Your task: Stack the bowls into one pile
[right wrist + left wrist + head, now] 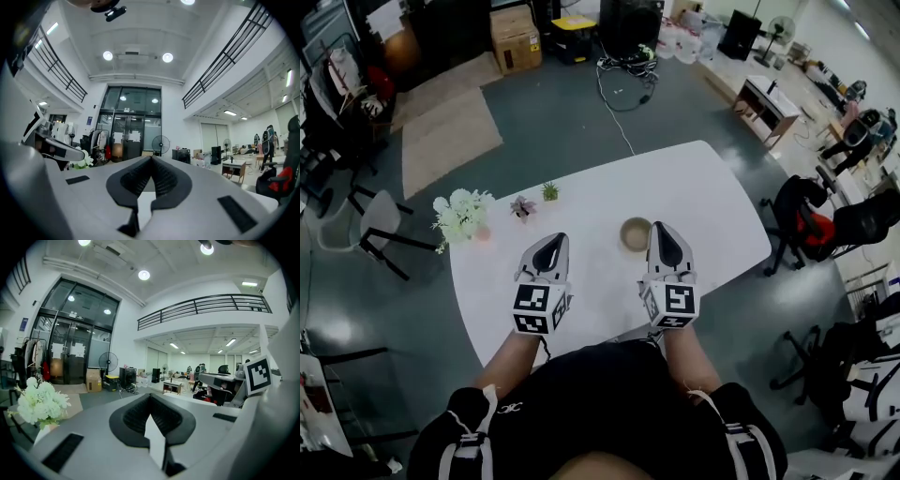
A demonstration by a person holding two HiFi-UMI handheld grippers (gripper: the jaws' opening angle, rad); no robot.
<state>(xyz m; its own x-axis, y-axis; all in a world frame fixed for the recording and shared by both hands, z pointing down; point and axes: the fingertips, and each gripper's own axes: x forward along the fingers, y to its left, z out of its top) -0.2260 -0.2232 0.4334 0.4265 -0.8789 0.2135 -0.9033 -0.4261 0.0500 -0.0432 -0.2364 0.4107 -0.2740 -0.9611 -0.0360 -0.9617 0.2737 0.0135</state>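
- My left gripper (553,240): jaws shut together, nothing in them.
- My right gripper (661,228): jaws shut too, empty.
- Bowl (635,233) sits on the white desk (712,202), just beside my right jaws.

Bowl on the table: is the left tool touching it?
Apart. The head view shows a strip of bare white table between the left tool and the bowl.

Bowl (636,233) on bench (703,202), just left of right tool (660,226); left tool (554,237) further left. Flowers (461,215), two small plants (523,206) at bench's far-left edge.
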